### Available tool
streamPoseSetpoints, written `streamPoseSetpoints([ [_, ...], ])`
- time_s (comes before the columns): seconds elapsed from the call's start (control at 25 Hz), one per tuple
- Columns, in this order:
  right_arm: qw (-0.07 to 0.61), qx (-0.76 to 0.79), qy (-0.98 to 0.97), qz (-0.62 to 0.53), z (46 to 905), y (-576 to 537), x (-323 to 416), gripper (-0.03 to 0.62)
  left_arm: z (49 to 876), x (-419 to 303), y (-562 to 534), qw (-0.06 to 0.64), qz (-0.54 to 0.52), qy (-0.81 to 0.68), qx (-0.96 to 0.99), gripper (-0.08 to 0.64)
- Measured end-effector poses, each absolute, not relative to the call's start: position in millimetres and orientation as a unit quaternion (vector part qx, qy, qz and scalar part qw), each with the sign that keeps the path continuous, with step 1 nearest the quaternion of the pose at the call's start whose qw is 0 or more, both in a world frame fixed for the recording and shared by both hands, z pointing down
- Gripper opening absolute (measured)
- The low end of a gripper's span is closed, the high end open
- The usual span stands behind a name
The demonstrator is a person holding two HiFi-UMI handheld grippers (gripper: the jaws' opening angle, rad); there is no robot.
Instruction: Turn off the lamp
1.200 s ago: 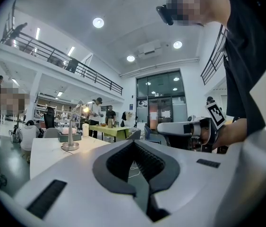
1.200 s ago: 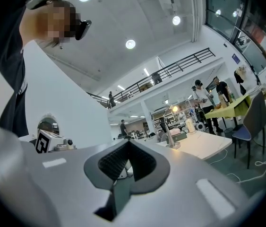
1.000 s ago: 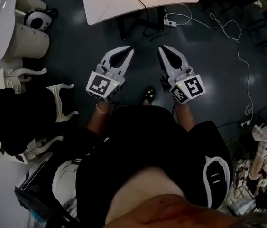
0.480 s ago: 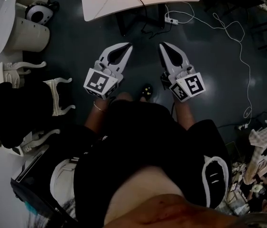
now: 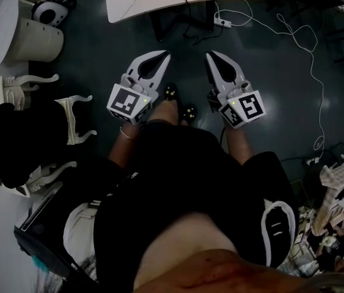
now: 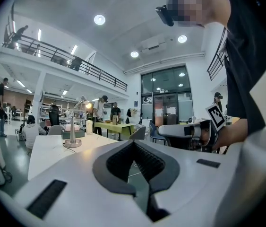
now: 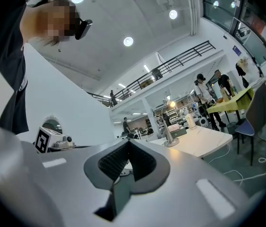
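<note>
The lit lamp [image 6: 72,126] is set on the white table [image 5: 159,2]; left gripper [image 5: 165,55] and right gripper [image 5: 210,55], jaws closed on nothing, are held short of the table's near edge, neither judged nearer.

I can read no word, number or brand anywhere; the nearest thing to a sign is the black-and-white square marker on the left cube [image 5: 127,104] of my left gripper [image 5: 166,55], and another on the right cube [image 5: 245,108] of my right gripper [image 5: 209,55]; both are block patterns, without letters or digits; the left gripper view catches the right cube's marker at an angle, and the right gripper view shows the left cube's marker the same way; small white print [image 5: 132,176] on my dark clothing is too small to read; the sheets on the far glass doors [image 6: 170,111] are blurred past reading.
</note>
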State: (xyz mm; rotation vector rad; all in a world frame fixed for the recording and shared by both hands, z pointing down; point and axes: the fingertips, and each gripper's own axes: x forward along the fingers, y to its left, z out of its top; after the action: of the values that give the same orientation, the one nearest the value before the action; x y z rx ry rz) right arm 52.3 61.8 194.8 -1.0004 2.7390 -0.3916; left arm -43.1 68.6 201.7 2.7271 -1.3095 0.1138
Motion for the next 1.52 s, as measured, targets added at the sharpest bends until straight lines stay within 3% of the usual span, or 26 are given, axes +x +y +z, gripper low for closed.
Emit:
streamPoseSetpoints([
  [1.52, 0.028, -0.382, 0.914, -0.136, 240.1, -77.5, 9.0, 0.000, 246.7, -70.5, -84.5, 0.066, 0.037, -0.380, 0.922, 0.006],
])
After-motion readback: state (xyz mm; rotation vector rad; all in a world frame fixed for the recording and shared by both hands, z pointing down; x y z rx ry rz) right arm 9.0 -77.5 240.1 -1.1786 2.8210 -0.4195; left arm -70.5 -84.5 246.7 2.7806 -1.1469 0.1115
